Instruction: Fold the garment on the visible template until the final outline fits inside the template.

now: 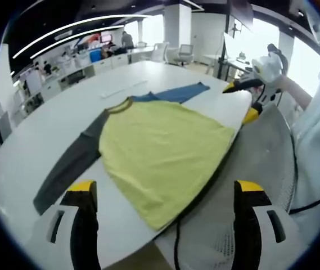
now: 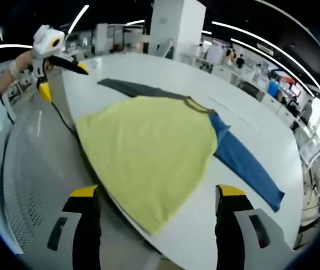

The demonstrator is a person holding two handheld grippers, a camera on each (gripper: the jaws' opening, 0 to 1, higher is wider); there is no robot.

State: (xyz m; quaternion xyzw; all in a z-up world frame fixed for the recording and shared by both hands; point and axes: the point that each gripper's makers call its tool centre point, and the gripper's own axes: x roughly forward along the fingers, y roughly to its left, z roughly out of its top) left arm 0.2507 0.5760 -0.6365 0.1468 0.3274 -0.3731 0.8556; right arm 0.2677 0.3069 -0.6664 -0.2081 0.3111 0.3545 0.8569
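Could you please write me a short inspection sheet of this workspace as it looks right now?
Surface: white table, rounded edge.
Job's things: shirt lies flat, yellow body, grey sleeve and blue sleeve spread out; its hem reaches the table's edge. A template outline cannot be made out.
Clutter: nothing seen near the shirt.
Grippers: left tool and right tool both open, empty, held off the table's edge, apart from the shirt.
Cables: black cable hangs below the edge.
Surroundings: open office with desks, chairs, a pillar and people far off.
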